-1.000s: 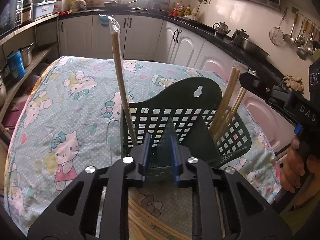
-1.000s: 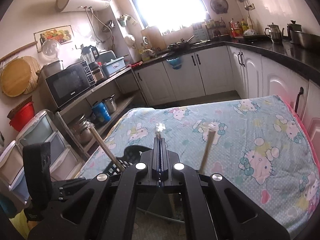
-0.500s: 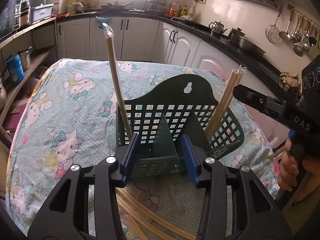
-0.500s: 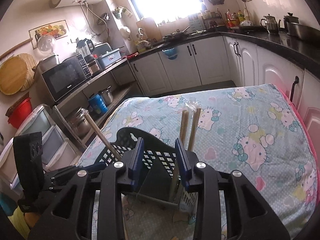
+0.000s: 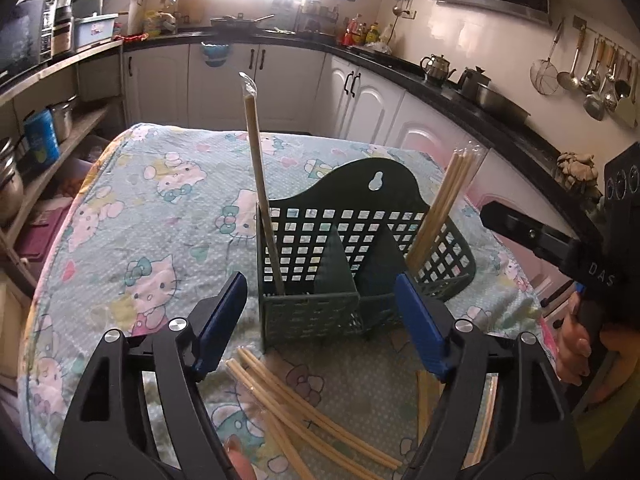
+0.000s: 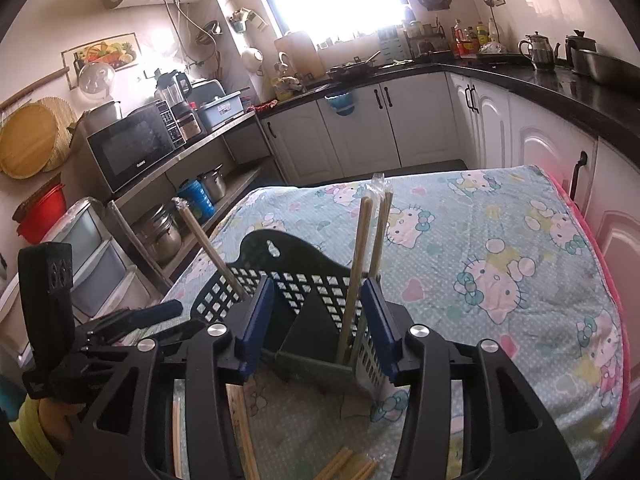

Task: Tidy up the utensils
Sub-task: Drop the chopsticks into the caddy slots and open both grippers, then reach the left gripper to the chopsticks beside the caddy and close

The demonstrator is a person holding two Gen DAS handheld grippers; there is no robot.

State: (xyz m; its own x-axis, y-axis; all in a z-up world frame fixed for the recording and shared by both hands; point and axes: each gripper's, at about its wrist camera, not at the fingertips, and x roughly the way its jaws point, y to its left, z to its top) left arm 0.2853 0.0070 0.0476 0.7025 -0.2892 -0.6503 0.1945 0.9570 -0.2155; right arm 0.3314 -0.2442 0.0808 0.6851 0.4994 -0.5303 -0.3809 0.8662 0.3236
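Note:
A dark green lattice utensil holder with three compartments stands on the Hello Kitty tablecloth. A wrapped chopstick pair stands in its left compartment; a wrapped bundle leans in the right one. Several loose chopsticks lie on the cloth before the holder. My left gripper is open and empty, just in front of the holder. My right gripper is open and empty, close behind the holder, with the bundle between its fingers' line of sight.
More chopsticks lie on the cloth under the right gripper. White kitchen cabinets and a black counter run behind the table. Shelves with pots and a microwave stand to the table's left side.
Both grippers opened from shut. The left let go of the holder's divider and drew back; the right released the chopstick bundle into the right compartment and drew back.

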